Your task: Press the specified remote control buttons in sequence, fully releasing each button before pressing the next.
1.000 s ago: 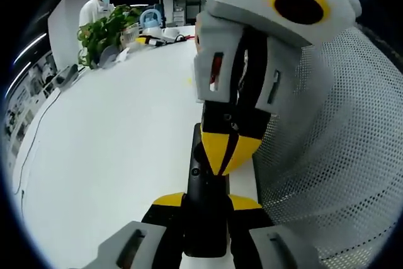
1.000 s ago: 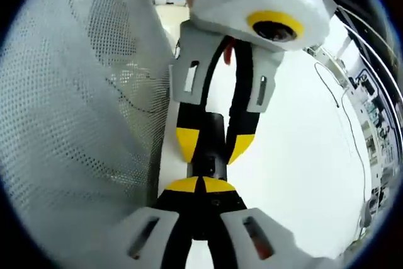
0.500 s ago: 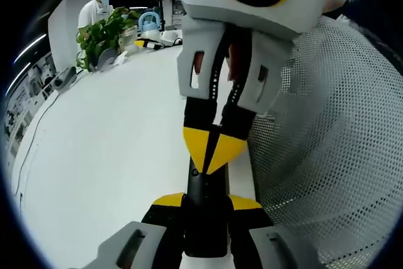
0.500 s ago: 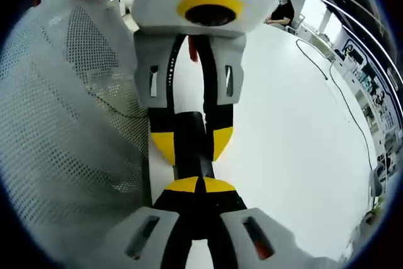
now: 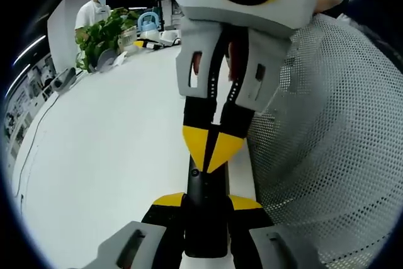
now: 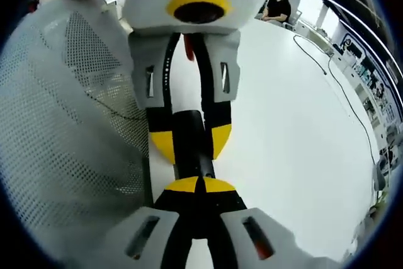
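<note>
Nearest in the left gripper view, the left gripper (image 5: 206, 205) has its two yellow-tipped jaws clenched on the sides of a slim black remote control (image 5: 203, 209), which runs lengthwise away from the camera over the white table (image 5: 107, 149). Just past that grip, the right gripper (image 5: 211, 150) comes down from above with its jaws drawn together into a single yellow point, and that point rests on the top face of the remote, at or just beside a small round button there; whether it is pressing I cannot tell.

In the right gripper view the same meeting is seen from the other end: the right gripper (image 6: 200, 185) has its jaws pinched tight, tips touching, sitting on the remote control (image 6: 191, 143), and beyond them the left gripper (image 6: 189, 146) clasps the black body from both sides.

Beside the remote, a white mesh chair back (image 5: 327, 155) stands close against the table edge. Far across the table there is a leafy green plant (image 5: 101, 33) with some clutter beside it, and a person (image 5: 91, 9) in white behind it.
</note>
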Tool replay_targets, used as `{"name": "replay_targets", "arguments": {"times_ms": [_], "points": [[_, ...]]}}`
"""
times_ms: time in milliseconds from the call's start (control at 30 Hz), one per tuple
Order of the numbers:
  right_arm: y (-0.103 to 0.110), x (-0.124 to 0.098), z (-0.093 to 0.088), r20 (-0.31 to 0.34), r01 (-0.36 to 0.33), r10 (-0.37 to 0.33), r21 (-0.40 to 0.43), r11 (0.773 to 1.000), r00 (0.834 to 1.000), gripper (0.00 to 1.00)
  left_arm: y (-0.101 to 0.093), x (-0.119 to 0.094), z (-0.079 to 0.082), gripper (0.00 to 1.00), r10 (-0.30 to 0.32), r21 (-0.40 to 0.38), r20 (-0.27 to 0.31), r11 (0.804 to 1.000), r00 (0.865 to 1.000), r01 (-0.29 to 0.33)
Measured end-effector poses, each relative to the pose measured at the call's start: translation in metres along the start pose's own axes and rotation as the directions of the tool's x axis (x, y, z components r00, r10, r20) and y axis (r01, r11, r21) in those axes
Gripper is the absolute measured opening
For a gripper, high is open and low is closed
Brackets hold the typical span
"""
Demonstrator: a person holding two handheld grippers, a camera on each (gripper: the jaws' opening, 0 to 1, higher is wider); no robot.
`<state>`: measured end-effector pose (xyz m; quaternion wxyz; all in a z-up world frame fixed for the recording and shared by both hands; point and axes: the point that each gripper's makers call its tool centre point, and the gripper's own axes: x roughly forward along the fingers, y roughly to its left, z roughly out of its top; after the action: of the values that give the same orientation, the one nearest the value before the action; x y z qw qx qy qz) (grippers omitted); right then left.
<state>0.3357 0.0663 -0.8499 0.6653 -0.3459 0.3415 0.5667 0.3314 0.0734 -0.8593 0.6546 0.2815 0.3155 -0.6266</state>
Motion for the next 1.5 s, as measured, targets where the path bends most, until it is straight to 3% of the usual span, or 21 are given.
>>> {"name": "replay_targets", "arguments": {"times_ms": [333,467,700,1067,1100,1167,1267,1300,1333,1433,1500], "points": [[0.0,0.001,0.002,0.002,0.015,-0.015,-0.014,1.0,1.0,0.0,0.0,0.0,0.0,0.26,0.0,0.0,-0.001,1.0,1.0,0.0],[-0.001,0.001,0.002,0.026,-0.014,0.011,0.087,0.996,1.0,0.0,0.0,0.0,0.0,0.26,0.0,-0.001,0.0,1.0,1.0,0.0],[-0.001,0.001,0.002,0.007,-0.008,0.008,0.076,0.997,1.0,0.0,0.0,0.0,0.0,0.26,0.0,-0.004,0.001,1.0,1.0,0.0],[-0.01,0.003,0.001,-0.016,0.005,-0.002,0.179,0.984,1.0,0.0,0.0,0.0,0.0,0.26,-0.002,-0.005,0.011,1.0,1.0,0.002],[-0.013,0.004,0.001,-0.024,0.028,-0.023,0.205,0.978,0.999,0.0,0.0,-0.001,0.0,0.26,-0.002,-0.006,0.011,1.0,1.0,0.002],[-0.023,0.003,-0.008,-0.104,0.072,-0.051,0.212,0.975,0.993,0.0,0.0,0.0,0.0,0.26,-0.001,-0.006,0.011,1.0,1.0,0.001],[-0.017,0.006,-0.002,-0.079,-0.038,0.064,0.292,0.956,0.995,0.0,0.0,0.0,0.0,0.26,-0.002,-0.011,0.016,1.0,1.0,0.002],[-0.011,0.007,0.0,-0.051,-0.09,0.115,0.352,0.932,0.992,0.0,0.0,-0.001,0.0,0.26,-0.003,-0.01,0.018,1.0,1.0,0.003],[-0.017,0.006,-0.002,-0.046,-0.076,0.096,0.332,0.94,0.994,0.0,0.0,-0.001,0.0,0.26,-0.003,-0.01,0.019,1.0,1.0,0.003],[-0.012,0.003,-0.004,-0.043,-0.116,0.142,0.367,0.923,0.989,0.0,0.0,0.0,0.0,0.26,-0.001,-0.007,0.015,1.0,1.0,0.001],[-0.011,0.003,-0.003,-0.042,-0.13,0.153,0.342,0.931,0.987,0.0,0.0,0.0,0.0,0.26,-0.001,-0.005,0.013,1.0,1.0,0.001]]}}
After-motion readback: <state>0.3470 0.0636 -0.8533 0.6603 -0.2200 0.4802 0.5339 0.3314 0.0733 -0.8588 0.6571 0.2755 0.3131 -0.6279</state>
